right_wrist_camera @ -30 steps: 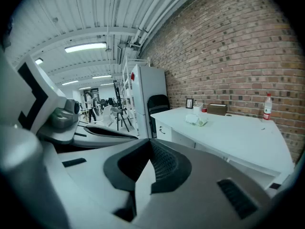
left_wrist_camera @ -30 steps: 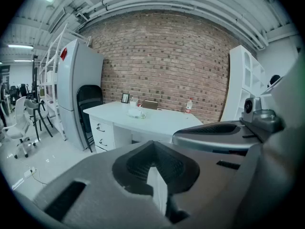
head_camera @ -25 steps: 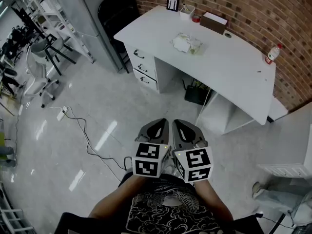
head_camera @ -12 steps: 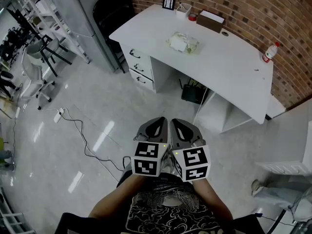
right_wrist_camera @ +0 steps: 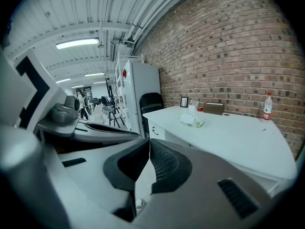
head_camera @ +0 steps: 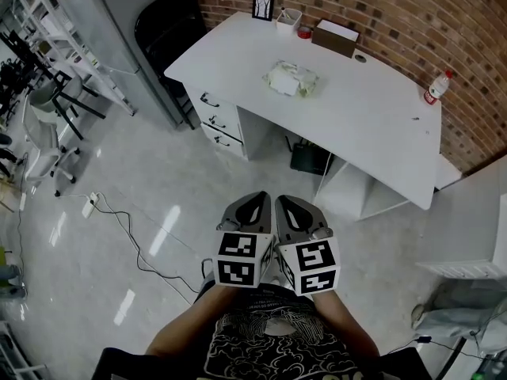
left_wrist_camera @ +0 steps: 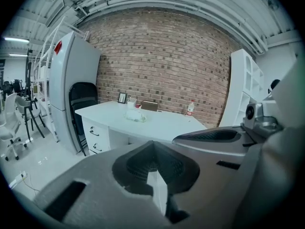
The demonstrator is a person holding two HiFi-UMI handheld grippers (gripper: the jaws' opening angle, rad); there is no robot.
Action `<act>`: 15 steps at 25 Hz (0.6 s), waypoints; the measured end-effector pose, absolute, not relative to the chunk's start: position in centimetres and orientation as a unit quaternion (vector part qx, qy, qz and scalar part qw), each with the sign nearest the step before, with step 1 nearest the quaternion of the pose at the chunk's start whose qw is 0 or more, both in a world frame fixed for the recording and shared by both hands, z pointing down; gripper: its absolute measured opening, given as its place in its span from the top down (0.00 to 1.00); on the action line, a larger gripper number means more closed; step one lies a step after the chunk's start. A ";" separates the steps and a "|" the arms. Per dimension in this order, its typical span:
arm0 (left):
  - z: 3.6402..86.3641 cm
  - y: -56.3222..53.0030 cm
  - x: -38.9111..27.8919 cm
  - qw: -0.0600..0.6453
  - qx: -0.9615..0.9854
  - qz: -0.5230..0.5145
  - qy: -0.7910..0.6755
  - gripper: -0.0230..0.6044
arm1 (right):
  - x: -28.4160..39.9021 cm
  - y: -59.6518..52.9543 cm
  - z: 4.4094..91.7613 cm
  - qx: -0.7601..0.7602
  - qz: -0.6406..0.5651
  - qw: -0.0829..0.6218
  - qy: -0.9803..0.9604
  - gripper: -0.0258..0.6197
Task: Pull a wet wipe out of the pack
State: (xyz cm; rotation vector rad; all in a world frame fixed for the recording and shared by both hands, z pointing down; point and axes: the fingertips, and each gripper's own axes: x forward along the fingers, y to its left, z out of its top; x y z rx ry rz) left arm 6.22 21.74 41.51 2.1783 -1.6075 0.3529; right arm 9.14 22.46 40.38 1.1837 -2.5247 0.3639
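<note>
The wet wipe pack (head_camera: 291, 79) lies on the white desk (head_camera: 364, 109) far ahead, pale green with a white wipe showing; it appears small in the left gripper view (left_wrist_camera: 134, 117) and the right gripper view (right_wrist_camera: 194, 121). My left gripper (head_camera: 249, 207) and right gripper (head_camera: 296, 208) are held side by side close to the person's body, well short of the desk. Both have jaws pressed together with nothing between them.
On the desk's far edge stand a picture frame (head_camera: 262, 6), a white cup (head_camera: 287, 17), a brown box (head_camera: 336, 37) and a bottle (head_camera: 432, 90). A black chair (head_camera: 162, 30) and grey cabinet (head_camera: 119, 22) stand left of the desk. A cable (head_camera: 135, 236) crosses the floor.
The desk and pack have shifted slightly left and up in the head view as the person moved. Both grippers keep their place and stay shut.
</note>
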 end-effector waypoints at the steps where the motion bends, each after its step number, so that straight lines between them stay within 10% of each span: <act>1: 41.6 21.0 5.9 0.205 0.782 0.126 -0.574 0.95 | 8.8 21.7 40.5 0.418 0.127 0.166 -0.884 0.93; 15: 41.1 9.7 1.7 0.218 0.819 0.131 -0.514 0.94 | 4.6 11.1 40.2 0.476 0.140 0.186 -0.848 0.93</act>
